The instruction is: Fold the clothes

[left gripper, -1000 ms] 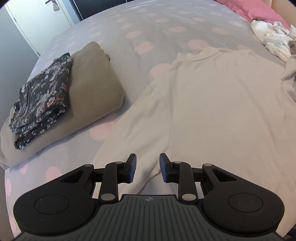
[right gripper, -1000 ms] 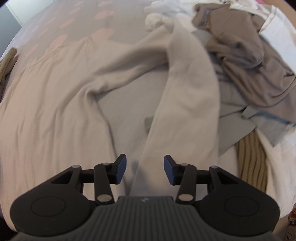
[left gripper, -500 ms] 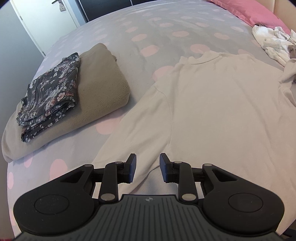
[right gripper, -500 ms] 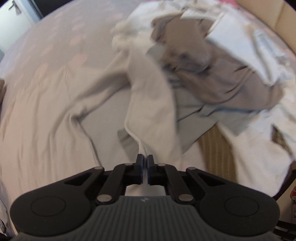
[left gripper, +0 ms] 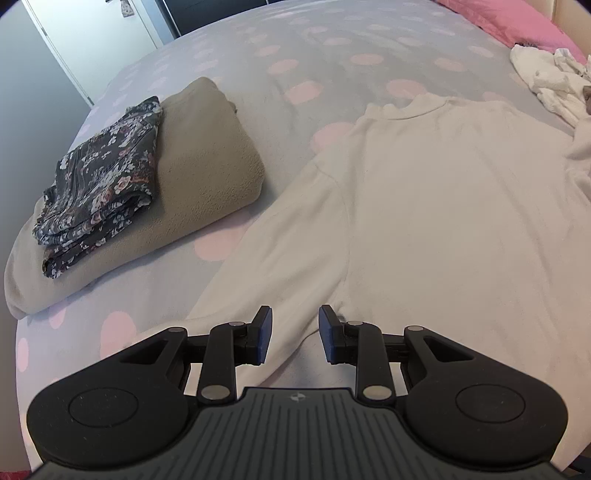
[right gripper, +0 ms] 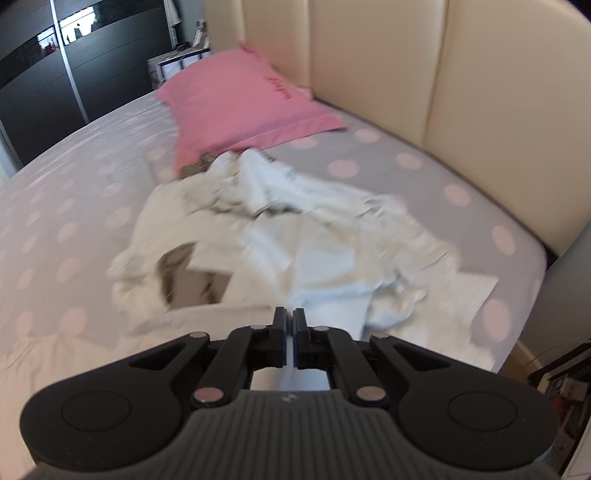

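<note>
folded stack (left gripper: 140, 199) beside cream top (left gripper: 424, 206), crumpled pile (right gripper: 295, 251) before right tongs (right gripper: 289, 339)

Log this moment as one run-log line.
left gripper: open, over cream top sleeve | right gripper: shut, contents unclear | folded stack: on bed

A wide bed (right gripper: 424, 177) fills the room, covered by a grey sheet (left gripper: 325, 48) with pale pink dots. A cream padded headboard (right gripper: 436, 81) stands at the head of the bed, with a pink pillow (right gripper: 243, 107) lying just before it. Beyond the far side of the bed stands a dark wardrobe (right gripper: 55, 70) with glossy panels. Past the foot of the bed is a white door (left gripper: 96, 33) in a grey wall (left gripper: 26, 85). Soft daylight falls across the bed.
</note>
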Motion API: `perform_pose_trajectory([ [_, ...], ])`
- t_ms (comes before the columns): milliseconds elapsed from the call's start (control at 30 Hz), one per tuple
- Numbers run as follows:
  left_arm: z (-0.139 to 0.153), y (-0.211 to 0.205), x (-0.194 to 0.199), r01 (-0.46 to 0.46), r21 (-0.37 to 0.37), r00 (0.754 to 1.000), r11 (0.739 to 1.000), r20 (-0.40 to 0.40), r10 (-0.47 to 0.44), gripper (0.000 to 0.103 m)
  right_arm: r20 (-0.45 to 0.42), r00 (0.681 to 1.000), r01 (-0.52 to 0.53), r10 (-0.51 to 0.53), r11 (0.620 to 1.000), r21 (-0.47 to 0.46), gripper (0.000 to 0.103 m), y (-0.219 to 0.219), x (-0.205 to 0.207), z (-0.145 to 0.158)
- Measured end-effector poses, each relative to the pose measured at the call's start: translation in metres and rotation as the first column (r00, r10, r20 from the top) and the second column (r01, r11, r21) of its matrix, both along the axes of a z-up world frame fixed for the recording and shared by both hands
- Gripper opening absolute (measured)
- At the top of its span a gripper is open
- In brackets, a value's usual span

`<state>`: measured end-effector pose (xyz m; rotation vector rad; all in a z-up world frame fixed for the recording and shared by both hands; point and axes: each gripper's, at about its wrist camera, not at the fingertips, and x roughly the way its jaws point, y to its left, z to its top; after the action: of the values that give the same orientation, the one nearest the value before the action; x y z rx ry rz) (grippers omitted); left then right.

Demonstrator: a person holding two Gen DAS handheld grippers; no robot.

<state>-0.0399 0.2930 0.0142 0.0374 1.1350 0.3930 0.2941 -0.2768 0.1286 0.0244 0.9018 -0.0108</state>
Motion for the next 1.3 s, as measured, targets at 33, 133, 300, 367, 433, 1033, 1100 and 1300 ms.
perform_pose_trajectory([
  [33, -0.001, 0.001, 0.000, -0.005, 0.003, 1.000, 1.000, -0.003, 0.005, 0.025, 0.010, 1.000, 0.017, -0.017, 1.000, -0.012, 0.002, -0.005, 0.010, 0.001],
  [133, -0.005, 0.003, -0.003, -0.018, -0.005, 1.000, 1.000, -0.009, 0.018, 0.025, 0.000, 0.997, 0.074, -0.074, 0.997, -0.034, 0.002, -0.017, 0.034, -0.013],
  [300, -0.011, 0.001, -0.008, -0.020, -0.028, 1.000, 0.999, -0.023, 0.019, 0.026, -0.022, 0.991, 0.130, -0.130, 0.991, -0.016, 0.007, -0.030, 0.048, -0.048],
  [367, -0.012, 0.000, -0.012, -0.018, -0.058, 1.000, 0.998, -0.022, 0.017, 0.025, 0.014, 0.993, 0.119, -0.119, 0.992, -0.045, 0.022, -0.026, 0.040, -0.049],
  [433, -0.012, -0.003, -0.015, -0.012, -0.097, 1.000, 0.995, -0.020, 0.010, 0.025, 0.056, 0.995, 0.083, -0.079, 0.994, -0.073, 0.044, -0.018, 0.027, -0.046],
  [1033, -0.050, -0.071, -0.069, 0.134, -0.432, 0.940, 0.892, -0.231, -0.253, 0.032, -0.334, 0.439, -0.887, 0.834, 0.462, -0.011, 0.049, 0.134, -0.139, -0.112],
  [1100, -0.057, -0.079, -0.073, 0.140, -0.453, 0.919, 0.880, -0.272, -0.286, 0.032, -0.385, 0.323, -0.939, 0.864, 0.344, -0.016, 0.049, 0.139, -0.156, -0.119],
  [1300, -0.078, -0.100, -0.086, 0.170, -0.482, 0.840, 0.859, -0.386, -0.383, 0.032, -0.512, 0.008, -1.000, 0.859, -0.002, -0.018, 0.049, 0.142, -0.205, -0.141],
])
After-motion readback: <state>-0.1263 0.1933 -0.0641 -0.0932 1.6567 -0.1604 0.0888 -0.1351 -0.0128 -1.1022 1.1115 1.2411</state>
